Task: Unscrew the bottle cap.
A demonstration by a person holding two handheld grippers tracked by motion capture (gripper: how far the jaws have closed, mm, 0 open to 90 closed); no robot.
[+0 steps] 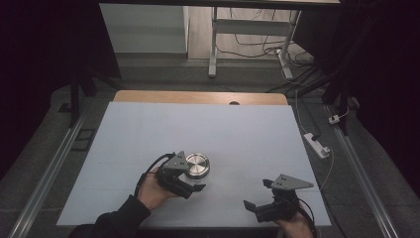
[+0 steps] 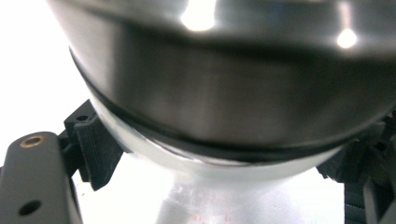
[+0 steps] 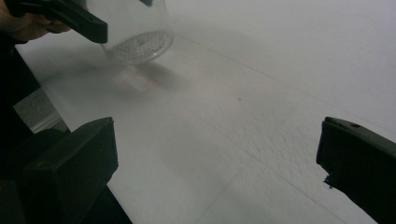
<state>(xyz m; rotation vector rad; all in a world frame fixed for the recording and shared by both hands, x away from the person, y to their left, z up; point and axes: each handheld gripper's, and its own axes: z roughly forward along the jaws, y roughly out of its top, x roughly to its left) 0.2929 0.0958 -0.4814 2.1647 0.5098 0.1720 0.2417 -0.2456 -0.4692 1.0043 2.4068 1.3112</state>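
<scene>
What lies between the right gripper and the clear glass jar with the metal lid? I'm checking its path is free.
Nothing: in the high view, bare white table separates the right gripper from the clear glass jar with the metal lid.

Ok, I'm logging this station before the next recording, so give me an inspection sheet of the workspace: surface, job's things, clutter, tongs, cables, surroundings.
Surface: white table top, wooden strip along its far edge.
Job's things: one jar with a round metal lid and clear body, standing upright near the middle.
Clutter: nothing seen on the table.
Tongs: left tongs reach the jar, jaws on either side of it, contact not certain; right tongs open, holding nothing, over the near right part of the table.
Cables: a black cable trails from each tool; a white power strip and loose wires lie on the floor to the right.
Surroundings: grey floor, a white desk frame beyond, dark curtains at both sides.
</scene>
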